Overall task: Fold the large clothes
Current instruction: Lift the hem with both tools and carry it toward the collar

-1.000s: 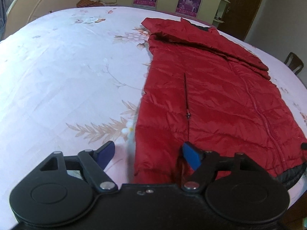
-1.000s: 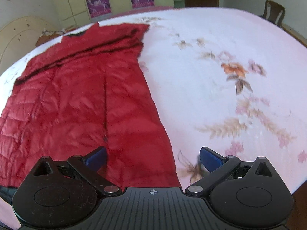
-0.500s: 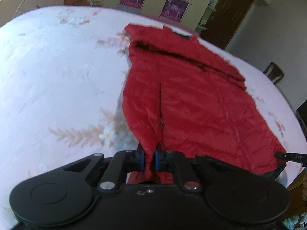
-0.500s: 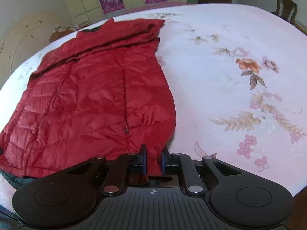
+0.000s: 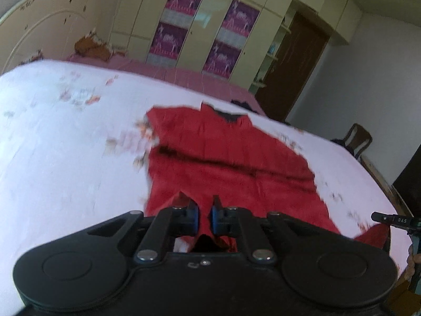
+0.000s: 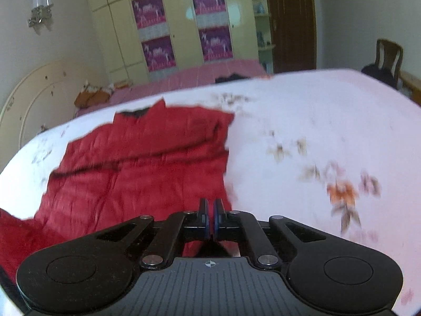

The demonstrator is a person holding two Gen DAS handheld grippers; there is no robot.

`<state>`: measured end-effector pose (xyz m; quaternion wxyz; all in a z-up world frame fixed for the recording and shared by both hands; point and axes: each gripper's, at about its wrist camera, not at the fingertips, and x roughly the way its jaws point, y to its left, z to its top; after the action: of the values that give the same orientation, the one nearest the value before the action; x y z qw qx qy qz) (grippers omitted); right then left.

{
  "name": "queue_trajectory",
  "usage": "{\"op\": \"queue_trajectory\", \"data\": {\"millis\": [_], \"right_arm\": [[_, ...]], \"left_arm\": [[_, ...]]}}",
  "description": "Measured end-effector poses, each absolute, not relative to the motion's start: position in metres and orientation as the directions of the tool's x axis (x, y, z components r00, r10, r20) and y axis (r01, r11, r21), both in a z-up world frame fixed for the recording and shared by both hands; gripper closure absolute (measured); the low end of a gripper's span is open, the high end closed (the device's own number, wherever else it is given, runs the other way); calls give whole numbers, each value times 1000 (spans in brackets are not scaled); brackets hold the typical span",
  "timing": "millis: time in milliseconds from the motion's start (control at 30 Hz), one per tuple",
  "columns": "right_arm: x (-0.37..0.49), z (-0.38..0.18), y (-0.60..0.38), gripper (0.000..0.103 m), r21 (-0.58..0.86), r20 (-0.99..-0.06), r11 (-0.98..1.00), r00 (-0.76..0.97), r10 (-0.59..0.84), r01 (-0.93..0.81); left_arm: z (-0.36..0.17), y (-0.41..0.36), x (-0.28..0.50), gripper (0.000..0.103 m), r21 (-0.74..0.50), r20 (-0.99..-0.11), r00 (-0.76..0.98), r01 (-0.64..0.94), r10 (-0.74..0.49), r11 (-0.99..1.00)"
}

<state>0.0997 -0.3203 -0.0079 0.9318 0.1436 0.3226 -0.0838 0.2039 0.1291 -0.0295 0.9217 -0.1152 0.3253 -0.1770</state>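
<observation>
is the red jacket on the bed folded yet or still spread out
Mostly spread out. The red jacket lies flat on the floral bedsheet; only its near hem is pinched up by the left gripper and right gripper.

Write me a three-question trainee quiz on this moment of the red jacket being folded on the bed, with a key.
1. True or false: the left gripper is shut on the hem of the red jacket.
2. What is pinched in the right gripper? A) the floral bedsheet B) the red jacket's hem C) nothing
3. Fill in: the jacket's dark-lined collar lies at the ____ end from the grippers.

Key:
1. True: red fabric sits between its blue pads.
2. B: the hem is clamped there, beside the floral bedsheet.
3. Far: the collar points toward the wardrobe.
</observation>
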Motion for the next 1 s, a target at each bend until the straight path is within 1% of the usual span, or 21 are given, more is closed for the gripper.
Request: {"op": "queue_trajectory", "data": {"millis": [167,267,400,533,667,833,1000], "right_arm": [[146,-12,-335,100,244,-631,942,776,-27,231],[172,-15,-337,100,209,-633,951,773,-45,228],[210,-17,-350,100,203,-622,949,781,-66,242],[257,-16,-369,103,199,-606,945,791,-90,260],[316,-19,-385,103,197,-607,945,789,-93,263],[385,-32,-405,103,200,-621,943,778,-89,267],[437,-43,-422,103,212,-628,942,775,-73,261]], "left_arm": [[-25,116,244,95,-315,-554,740,238,-382,919],[-29,109,272,95,-326,-561,741,212,-369,922],[-30,102,307,95,-327,-559,754,182,-345,928],[-28,92,350,95,-312,-559,767,158,-316,937],[-31,76,396,95,-289,-567,772,138,-286,947],[-41,58,452,95,-260,-578,784,85,-225,962],[-54,46,498,95,-181,-602,788,23,-130,983]]}}
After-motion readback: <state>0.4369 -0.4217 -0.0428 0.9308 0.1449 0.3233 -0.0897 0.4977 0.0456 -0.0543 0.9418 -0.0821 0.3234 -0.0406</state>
